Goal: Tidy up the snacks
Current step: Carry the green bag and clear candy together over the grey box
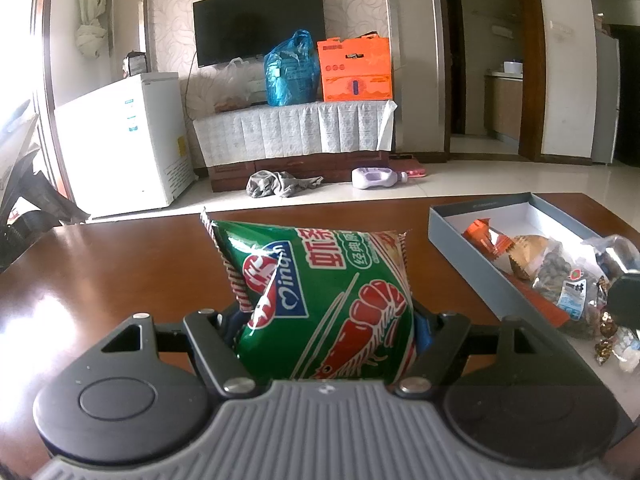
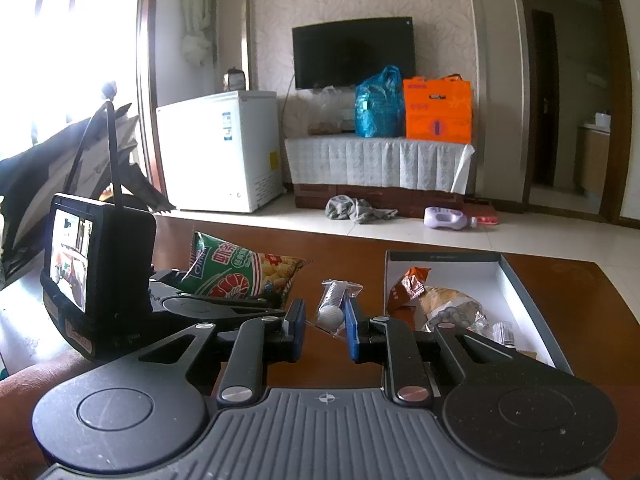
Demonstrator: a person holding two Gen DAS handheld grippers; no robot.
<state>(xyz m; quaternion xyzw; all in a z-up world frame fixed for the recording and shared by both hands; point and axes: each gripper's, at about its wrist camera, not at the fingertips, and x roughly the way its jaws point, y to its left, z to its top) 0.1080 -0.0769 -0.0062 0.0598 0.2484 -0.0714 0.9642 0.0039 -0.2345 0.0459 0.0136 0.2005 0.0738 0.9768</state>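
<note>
The green shrimp-chip bag (image 1: 320, 300) sits puffed up between the fingers of the left gripper (image 1: 326, 320), which press in on both its sides, out over the brown table (image 1: 120, 264). Taking the grey box (image 1: 476, 216) as the landmark: the bag is to the box's left, clear of it, with bare tabletop between them. Inside the box lie an orange packet (image 1: 486, 236), a tan wrapped snack (image 1: 528, 248) and a clear bag of dark round snacks (image 1: 556, 272), the last slumped at the box's near end. Just outside that near end a few small wrapped sweets (image 1: 608, 332) lie loose on the wood.

The right gripper (image 2: 325, 320) is beside the box's left wall, at its near end. Its blue pads (image 2: 298, 320) are drawn in close on a small clear packet (image 2: 334, 308) with something white inside, pinched between them. The packet is tilted, its top leaning away towards the far side of the table.
</note>
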